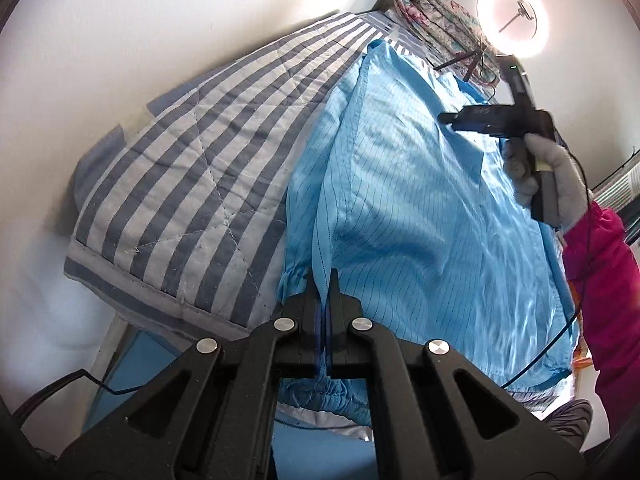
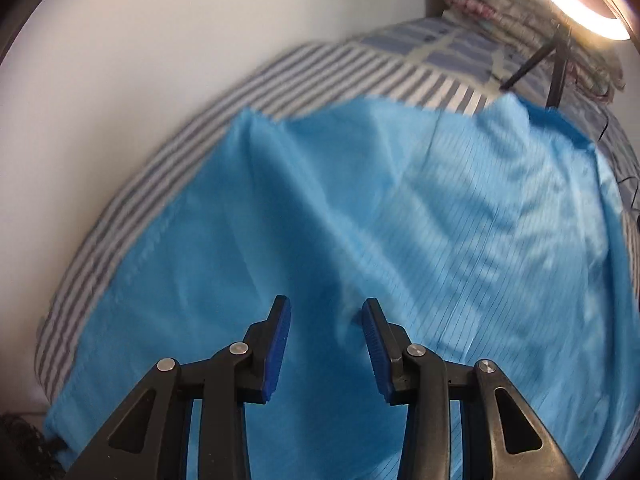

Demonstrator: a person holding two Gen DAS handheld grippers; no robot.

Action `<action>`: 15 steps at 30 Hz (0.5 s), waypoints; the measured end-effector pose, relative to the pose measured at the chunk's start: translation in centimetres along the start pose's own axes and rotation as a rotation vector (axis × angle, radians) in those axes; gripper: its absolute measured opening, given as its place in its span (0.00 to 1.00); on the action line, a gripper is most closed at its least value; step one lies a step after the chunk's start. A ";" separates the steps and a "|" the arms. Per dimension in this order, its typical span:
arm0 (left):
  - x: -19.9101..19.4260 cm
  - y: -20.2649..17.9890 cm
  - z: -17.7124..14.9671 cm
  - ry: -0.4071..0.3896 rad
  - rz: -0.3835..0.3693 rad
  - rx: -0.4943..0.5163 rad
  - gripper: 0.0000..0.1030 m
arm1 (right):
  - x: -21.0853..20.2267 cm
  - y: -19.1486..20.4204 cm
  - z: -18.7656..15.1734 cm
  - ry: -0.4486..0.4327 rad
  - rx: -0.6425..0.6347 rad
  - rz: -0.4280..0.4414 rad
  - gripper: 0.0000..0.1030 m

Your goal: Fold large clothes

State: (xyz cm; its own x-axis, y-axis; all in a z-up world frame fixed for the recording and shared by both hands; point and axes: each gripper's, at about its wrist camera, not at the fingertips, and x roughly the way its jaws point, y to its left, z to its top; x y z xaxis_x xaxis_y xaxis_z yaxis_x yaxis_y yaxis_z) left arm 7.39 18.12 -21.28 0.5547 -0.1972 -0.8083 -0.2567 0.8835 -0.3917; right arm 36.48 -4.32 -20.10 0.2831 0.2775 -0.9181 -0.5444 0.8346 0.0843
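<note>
1. Blue pinstriped fabric, a large garment [image 1: 420,208], lies spread over a striped quilt [image 1: 192,184] on a bed, its long axis running from the near bed edge away toward a floral bundle [image 1: 436,20] and a ring light [image 1: 513,20] at the far end.
2. Clamped on a raised fold at the garment's near edge, by the gathered cuff, the left hand-held gripper [image 1: 325,280] has its jaws pressed together with cloth pinched between them; it points steeply down.
3. Over the middle of the cloth, the right hand-held gripper [image 2: 326,316] hangs with its blue pads [image 2: 276,344] spread partway and nothing between them; the garment [image 2: 360,220] lies directly below and ahead of it.
4. From the left wrist view, a grey-gloved hand [image 1: 548,176] on a magenta sleeve [image 1: 604,280] carries that right tool above the garment's far side.
5. Judged from this, the right hand is the nearer one to the free far portion, so the coming grasp likely falls to it.
</note>
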 end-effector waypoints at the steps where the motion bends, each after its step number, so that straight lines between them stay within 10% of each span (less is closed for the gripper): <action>1: -0.1 -0.2 -0.1 -0.005 0.012 0.006 0.00 | 0.7 0.2 -0.2 0.007 -0.006 -0.019 0.38; 6: -1.0 -0.4 -0.1 -0.042 0.027 -0.005 0.00 | 2.5 0.9 1.3 -0.055 0.051 0.016 0.36; 8: -1.6 -0.8 0.0 -0.046 0.003 0.007 0.12 | 2.6 1.5 1.7 -0.082 0.052 0.026 0.36; 10: -2.5 -1.2 0.0 -0.072 -0.004 0.023 0.53 | 1.7 1.2 1.5 -0.095 0.097 0.126 0.35; 15: -3.6 -1.9 1.1 -0.094 -0.018 0.061 0.57 | -3.6 1.4 -2.6 -0.141 0.105 0.175 0.34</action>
State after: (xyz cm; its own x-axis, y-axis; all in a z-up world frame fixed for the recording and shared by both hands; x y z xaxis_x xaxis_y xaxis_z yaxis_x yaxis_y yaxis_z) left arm 6.71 17.62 -17.18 0.6311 -0.1750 -0.7557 -0.1993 0.9049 -0.3760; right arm 32.66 -5.40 -17.64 0.3033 0.4794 -0.8236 -0.5119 0.8109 0.2835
